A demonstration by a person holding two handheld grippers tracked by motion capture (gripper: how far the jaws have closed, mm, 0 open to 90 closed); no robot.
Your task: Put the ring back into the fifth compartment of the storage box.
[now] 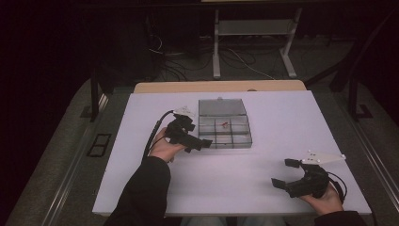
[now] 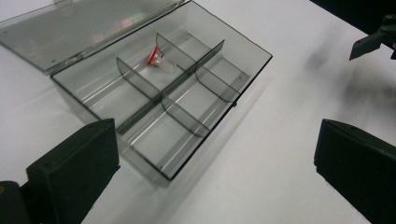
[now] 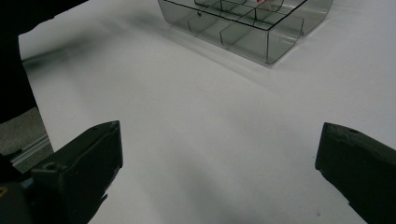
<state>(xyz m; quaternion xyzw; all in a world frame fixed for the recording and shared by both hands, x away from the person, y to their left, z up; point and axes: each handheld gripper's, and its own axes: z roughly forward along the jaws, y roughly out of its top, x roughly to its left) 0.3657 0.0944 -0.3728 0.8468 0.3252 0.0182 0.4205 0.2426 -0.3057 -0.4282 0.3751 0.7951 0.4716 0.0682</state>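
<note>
Box (image 2: 163, 93) just ahead of left gripper's (image 2: 215, 172) spread jaws; untouched.

The left tool (image 2: 215, 172) stands wide open over the white desk (image 2: 289, 93), just short of a clear compartment box (image 2: 163, 100) (lid (image 2: 79, 28) folded back) holding one small red-and-white piece (image 2: 156, 56).

Light: dim room, bench (image 1: 263, 160) brightly lit from above | surroundings near black | shadows: soft, short | glare: faint on clear box (image 2: 163, 98) lid | near jaws blurred
</note>
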